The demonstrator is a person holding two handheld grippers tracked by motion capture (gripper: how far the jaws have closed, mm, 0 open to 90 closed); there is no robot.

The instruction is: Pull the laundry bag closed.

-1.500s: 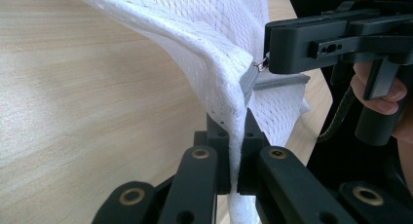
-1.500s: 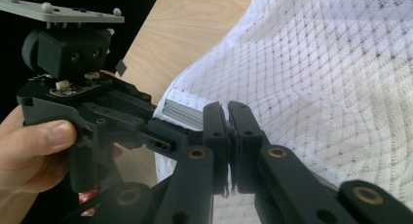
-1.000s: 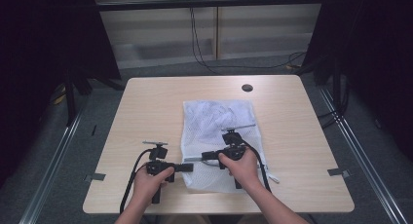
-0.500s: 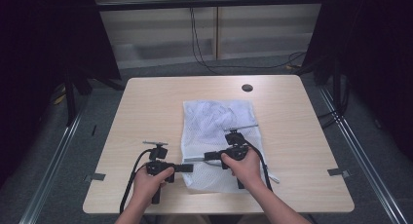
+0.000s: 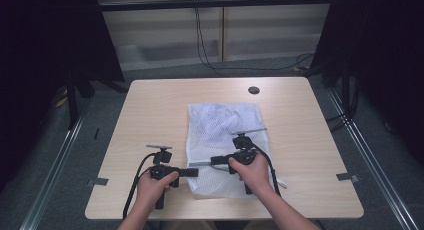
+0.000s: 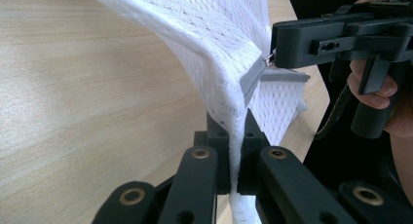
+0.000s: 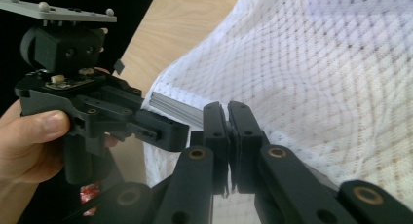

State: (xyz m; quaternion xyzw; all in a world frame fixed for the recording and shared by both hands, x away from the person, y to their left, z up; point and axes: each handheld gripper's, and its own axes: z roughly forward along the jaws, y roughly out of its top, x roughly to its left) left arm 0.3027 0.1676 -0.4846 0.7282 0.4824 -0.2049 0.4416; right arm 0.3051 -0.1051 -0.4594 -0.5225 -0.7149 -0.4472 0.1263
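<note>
Both grippers, left (image 5: 194,172) and right (image 5: 206,163), clamp tight on the mesh bag's (image 5: 225,125) near-left zipper edge, so pull apart evenly.

White mesh cloth bag (image 5: 220,135); matt wood table (image 5: 155,110).

I see a pale wooden bench (image 5: 150,115) with rounded corners, and a small dark round disc (image 5: 253,90) set in its top near the far edge, right of centre. Grey floor (image 5: 75,160) lies around it. Metal rails (image 5: 55,170) run along the floor on both sides, each with a small bracket (image 5: 97,181) beside the bench's near corners. Black cables (image 5: 200,45) hang down the pale back wall (image 5: 165,35) and trail across the floor behind the bench. Black curtains (image 5: 45,50) stand left and right.
</note>
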